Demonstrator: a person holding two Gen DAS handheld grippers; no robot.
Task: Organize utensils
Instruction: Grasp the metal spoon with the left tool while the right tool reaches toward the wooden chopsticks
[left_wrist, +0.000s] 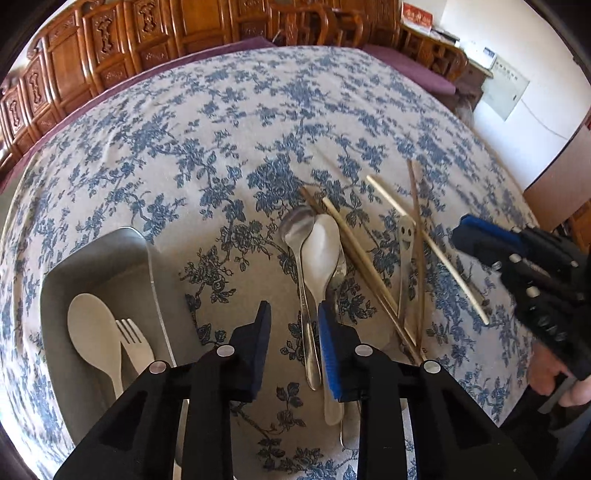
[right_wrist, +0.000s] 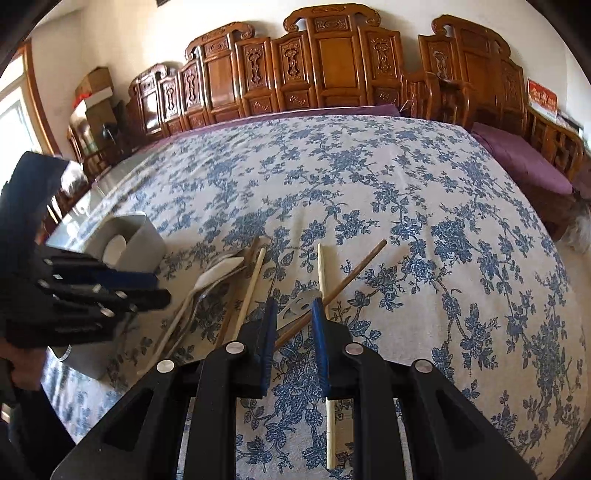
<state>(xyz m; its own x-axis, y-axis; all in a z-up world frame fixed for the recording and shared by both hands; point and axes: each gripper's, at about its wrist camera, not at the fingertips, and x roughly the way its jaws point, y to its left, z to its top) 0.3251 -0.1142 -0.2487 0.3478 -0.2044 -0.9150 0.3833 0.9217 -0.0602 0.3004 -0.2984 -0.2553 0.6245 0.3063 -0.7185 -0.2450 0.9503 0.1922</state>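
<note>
**A:** Where's the left gripper (left_wrist: 293, 345)?

**B:** Above the metal spoon (left_wrist: 301, 266), handle showing in the gap between the fingers. Jaws are partly apart, pads not pressing on anything. My read: it's lining up along the handle because that's the thinnest part to pinch.

**A:** Right gripper (right_wrist: 293, 345)?

**B:** Jaws narrow but apart, nothing clamped. It hangs over the dark chopstick (right_wrist: 332, 291) and the pale chopstick (right_wrist: 325, 295), which cross under it. Contact with either: can't tell.

**A:** Where's the pile?

**B:** On the tablecloth (left_wrist: 221, 155), near the table's front edge, well clear of the far edge. The white spoon (left_wrist: 321, 254) overlaps the metal one, bowls side by side. Chopsticks fan out across each other just beside them, with the smiley-face utensil (left_wrist: 405, 240) lying among them.

**A:** And the grey tray (left_wrist: 122, 254)?

**B:** Toward the table's left edge, beside the pile. It already holds a cream spoon (left_wrist: 94, 328) and a cream fork (left_wrist: 135, 343), laid parallel. So it's probably the drop target.

**A:** Look of the metal spoon?

**B:** Shiny steel, oval bowl face up, long slim handle pointing toward the left camera. Flat on the cloth, white spoon touching its right side. That could drag along on a lift.
</note>
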